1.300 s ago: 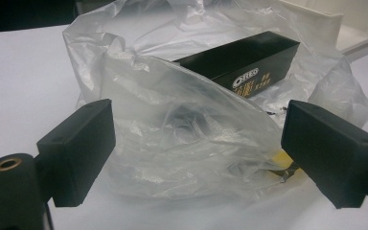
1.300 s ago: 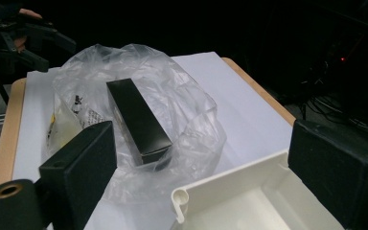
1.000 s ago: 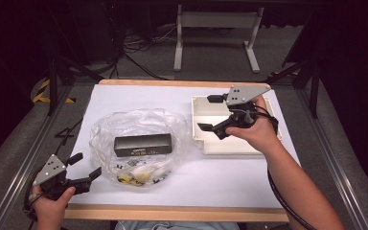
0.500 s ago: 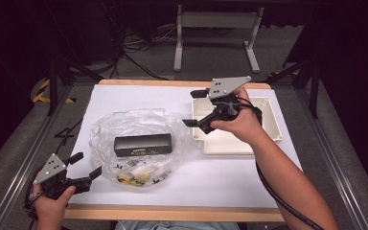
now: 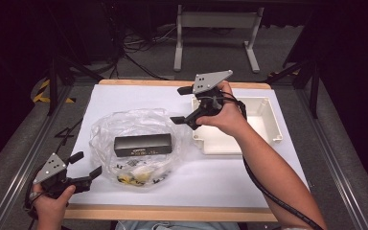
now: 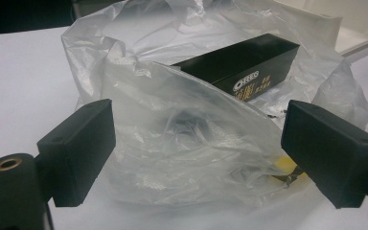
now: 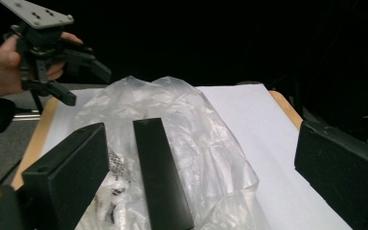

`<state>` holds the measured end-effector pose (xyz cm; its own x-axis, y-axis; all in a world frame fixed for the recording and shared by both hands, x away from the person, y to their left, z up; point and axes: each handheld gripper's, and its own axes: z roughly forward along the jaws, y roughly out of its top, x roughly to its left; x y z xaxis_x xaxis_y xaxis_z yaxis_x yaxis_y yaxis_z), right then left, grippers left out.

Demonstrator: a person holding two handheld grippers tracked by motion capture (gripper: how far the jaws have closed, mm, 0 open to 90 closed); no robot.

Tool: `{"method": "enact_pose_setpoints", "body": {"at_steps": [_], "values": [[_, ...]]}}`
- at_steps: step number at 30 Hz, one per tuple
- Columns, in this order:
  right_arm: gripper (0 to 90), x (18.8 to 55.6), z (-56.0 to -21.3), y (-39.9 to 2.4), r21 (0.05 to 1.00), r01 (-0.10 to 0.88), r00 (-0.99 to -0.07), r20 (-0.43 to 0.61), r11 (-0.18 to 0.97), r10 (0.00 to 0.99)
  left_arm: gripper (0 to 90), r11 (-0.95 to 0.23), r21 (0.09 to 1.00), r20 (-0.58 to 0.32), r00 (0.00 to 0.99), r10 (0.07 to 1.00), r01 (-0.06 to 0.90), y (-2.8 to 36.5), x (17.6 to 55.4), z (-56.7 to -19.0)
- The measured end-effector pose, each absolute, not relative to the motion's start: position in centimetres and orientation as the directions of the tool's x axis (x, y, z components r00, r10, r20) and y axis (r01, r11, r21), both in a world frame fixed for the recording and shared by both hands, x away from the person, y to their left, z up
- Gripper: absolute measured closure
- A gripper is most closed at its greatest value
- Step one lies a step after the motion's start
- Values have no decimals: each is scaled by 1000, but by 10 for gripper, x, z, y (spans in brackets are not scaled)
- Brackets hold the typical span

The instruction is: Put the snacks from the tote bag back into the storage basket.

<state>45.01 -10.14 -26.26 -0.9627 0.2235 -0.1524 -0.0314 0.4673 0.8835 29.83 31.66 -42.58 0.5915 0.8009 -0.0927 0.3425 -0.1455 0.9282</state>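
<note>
A crumpled clear plastic bag [image 5: 134, 125] lies on the white table top, left of centre. Inside it are a long black box [image 5: 143, 144] and small yellow and white parts [image 5: 136, 175]. My left gripper [image 5: 88, 164] rests open at the table's near left corner, pointing at the bag [image 6: 187, 139] and the box [image 6: 249, 62]. My right gripper [image 5: 177, 105] hovers over the left edge of a white tray [image 5: 268, 124], aimed left at the bag [image 7: 211, 143] and box [image 7: 160, 167]. Its jaws have just been opening, with nothing between them.
The white tray sits at the right of the table and looks bare inside. The table has a wooden rim [image 5: 172, 213] and metal rails on both sides. A metal stand [image 5: 215, 28] and cables lie on the floor behind.
My right gripper has travelled left from over the tray toward the bag, and its jaws stand wider. The left gripper, the bag and the box have stayed put.
</note>
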Motion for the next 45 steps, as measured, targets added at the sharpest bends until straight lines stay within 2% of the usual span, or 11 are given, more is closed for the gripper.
{"method": "enact_pose_setpoints", "body": {"at_steps": [9, 24, 45], "values": [[65, 460, -279, -86, 886, -19, -968, -132, 464, 212, 124, -144, 930, -91, 592, 801, 338, 317, 298, -426], [70, 471, -329, -56, 890, 20, -986, -60, 455, 159, 122, -148, 930, -89, 596, 798, 338, 317, 299, -426], [67, 472, -370, -34, 890, 23, -991, -41, 455, 130, 121, -148, 931, -86, 596, 799, 333, 318, 299, -425]]}}
